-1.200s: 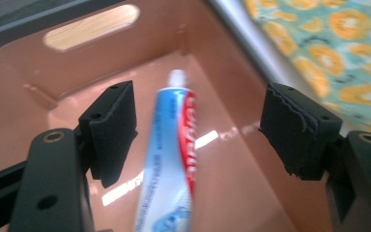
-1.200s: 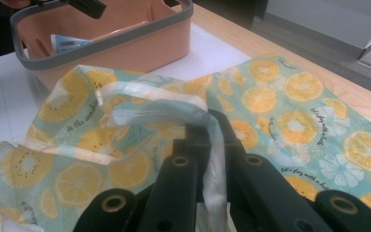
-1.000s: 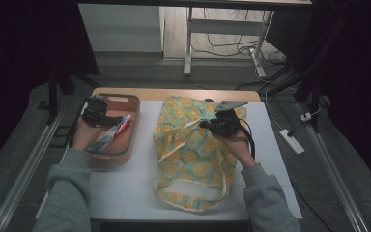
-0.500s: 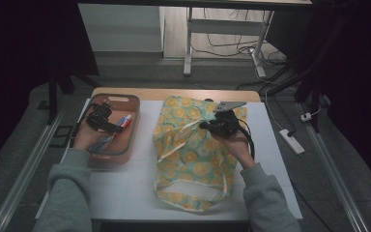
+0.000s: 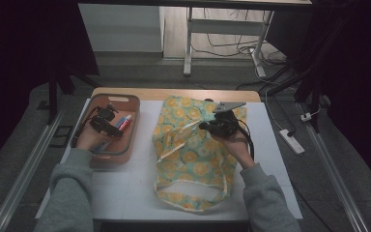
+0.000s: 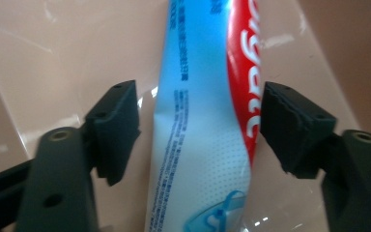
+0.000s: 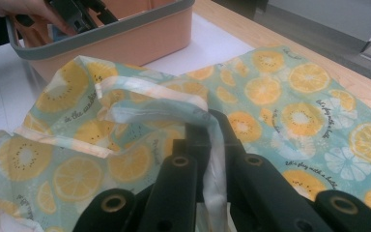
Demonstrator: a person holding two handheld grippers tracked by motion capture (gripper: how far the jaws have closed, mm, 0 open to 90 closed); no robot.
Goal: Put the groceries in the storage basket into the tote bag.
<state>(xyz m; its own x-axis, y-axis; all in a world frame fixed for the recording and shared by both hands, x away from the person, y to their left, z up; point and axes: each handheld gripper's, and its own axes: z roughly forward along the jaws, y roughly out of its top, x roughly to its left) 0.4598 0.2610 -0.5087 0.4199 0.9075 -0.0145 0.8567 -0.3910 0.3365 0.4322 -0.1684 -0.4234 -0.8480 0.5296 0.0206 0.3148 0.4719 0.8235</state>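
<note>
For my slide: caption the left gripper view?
Open tongs straddling a toothpaste tube in a pink bin.

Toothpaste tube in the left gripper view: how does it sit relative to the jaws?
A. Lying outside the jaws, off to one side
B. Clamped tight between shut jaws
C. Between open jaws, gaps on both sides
C: the toothpaste tube lies between the left gripper's spread jaws, with pink tray showing in the gaps.

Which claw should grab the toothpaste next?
Probably the left claw: it sits open in the basket, jaws either side of the toothpaste. The right claw is shut on the bag's strap.
</note>
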